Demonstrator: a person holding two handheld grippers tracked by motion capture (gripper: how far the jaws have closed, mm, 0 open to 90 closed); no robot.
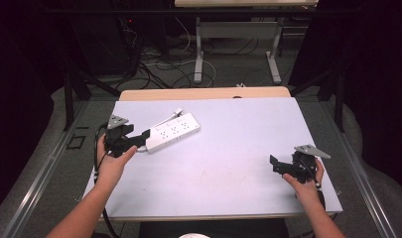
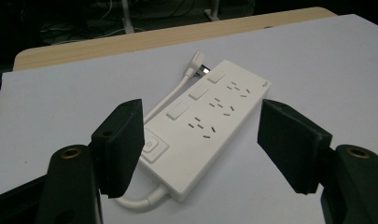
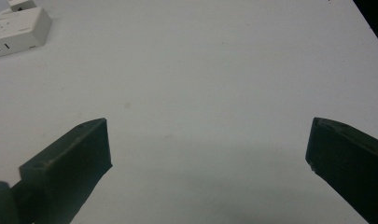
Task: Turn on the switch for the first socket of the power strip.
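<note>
power strip (image 1: 172, 131) lies far-left on the table (image 1: 228, 163) — plug (image 1: 178, 112) seemingly behind it.

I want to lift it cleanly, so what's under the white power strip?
The power strip lies flat on the white table cover; its cord curls out at the near end. Anything beneath it is hidden.

Each hand carries a black two-jaw gripper. The left gripper (image 1: 120, 140) and the right gripper (image 1: 293, 166) each bear a grey three-cornered plate on top. A black cable trails from the left gripper along the forearm. Forearms are bare; no sleeves are visible. In the left gripper view, the jaws are matte black, blocky pads, each mounted on an arm with a brass-coloured screw bushing.
</note>
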